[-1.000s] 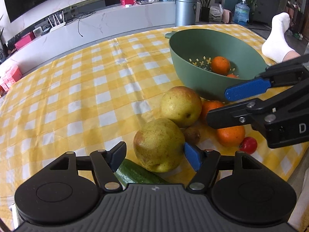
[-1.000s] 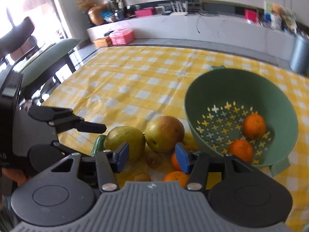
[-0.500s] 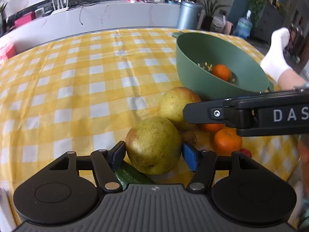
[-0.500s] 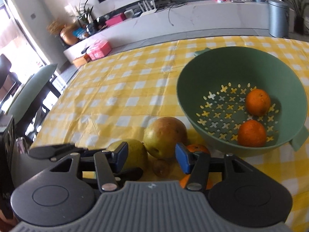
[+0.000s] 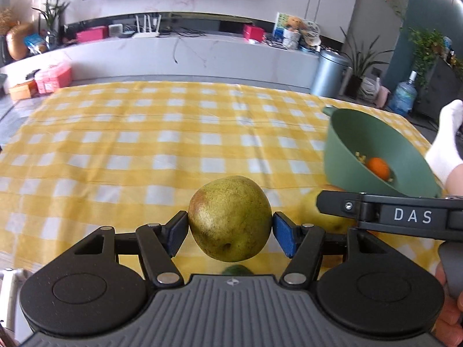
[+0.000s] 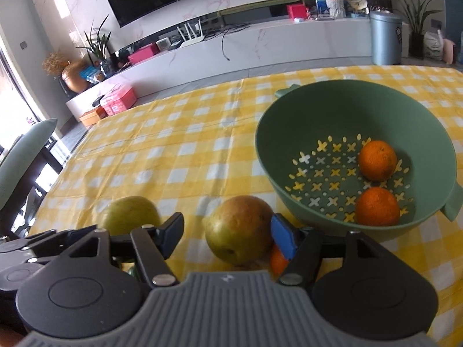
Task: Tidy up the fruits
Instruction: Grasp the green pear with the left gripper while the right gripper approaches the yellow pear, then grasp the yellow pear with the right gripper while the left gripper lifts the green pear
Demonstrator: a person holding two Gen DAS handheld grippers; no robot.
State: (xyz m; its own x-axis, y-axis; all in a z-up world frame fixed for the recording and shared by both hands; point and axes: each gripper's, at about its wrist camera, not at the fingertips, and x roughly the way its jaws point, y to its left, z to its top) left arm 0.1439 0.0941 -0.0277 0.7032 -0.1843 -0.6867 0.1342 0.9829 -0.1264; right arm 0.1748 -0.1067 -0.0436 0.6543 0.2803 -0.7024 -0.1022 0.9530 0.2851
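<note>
My left gripper is shut on a green-yellow pear, held a little above the yellow checked tablecloth. In the right wrist view that pear shows at the lower left. A second, reddish pear sits on the cloth between the fingers of my right gripper, whose jaws are opening. Its left pad stands clear of the fruit and its right pad is close beside it. To the right stands the green colander with two oranges inside. A finger of my right gripper crosses the left wrist view.
Another orange lies behind the right pad, and a cucumber tip peeks out under the lifted pear. A person's foot in a white sock rests by the table's right edge. A green chair stands off the left side.
The left gripper has closed on the green pear and raised it off the cloth. The right gripper's jaws have widened around the reddish pear. Both views have rolled towards level.
</note>
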